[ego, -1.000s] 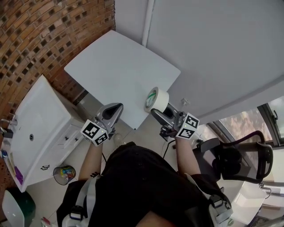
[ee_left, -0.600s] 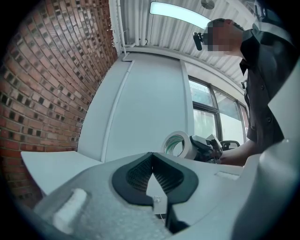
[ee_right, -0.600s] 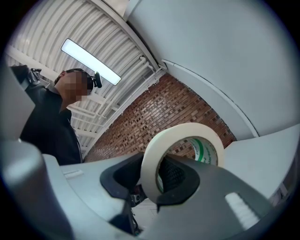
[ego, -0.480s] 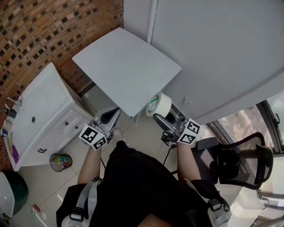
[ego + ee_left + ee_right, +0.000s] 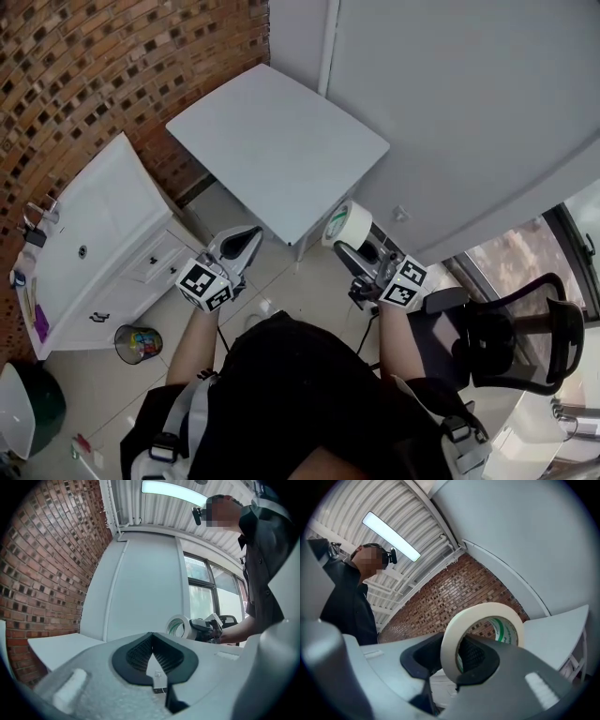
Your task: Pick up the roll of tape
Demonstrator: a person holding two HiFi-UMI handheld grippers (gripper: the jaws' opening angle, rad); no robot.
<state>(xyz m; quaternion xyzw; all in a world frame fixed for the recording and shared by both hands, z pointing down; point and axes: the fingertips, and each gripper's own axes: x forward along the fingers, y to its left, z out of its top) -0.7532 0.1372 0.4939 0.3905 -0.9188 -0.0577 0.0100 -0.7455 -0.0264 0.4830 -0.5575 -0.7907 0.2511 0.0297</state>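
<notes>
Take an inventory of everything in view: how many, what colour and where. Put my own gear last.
square white table: one, white, top centre, by the pale wall
cream roll of masking tape: one, cream with green print inside, in the air beside the table's near edge
white washbasin cabinet with drawers: one, white, left, against the brick wall
red-brown brick wall: one, red-brown, upper left
small round waste bin: one, colourful contents, on the floor below the cabinet
black office chair: one, black, right
left hand-held gripper: one, pale grey, jaws together, empty, left of the tape
right hand-held gripper: one, pale grey, clamped on the tape's wall
</notes>
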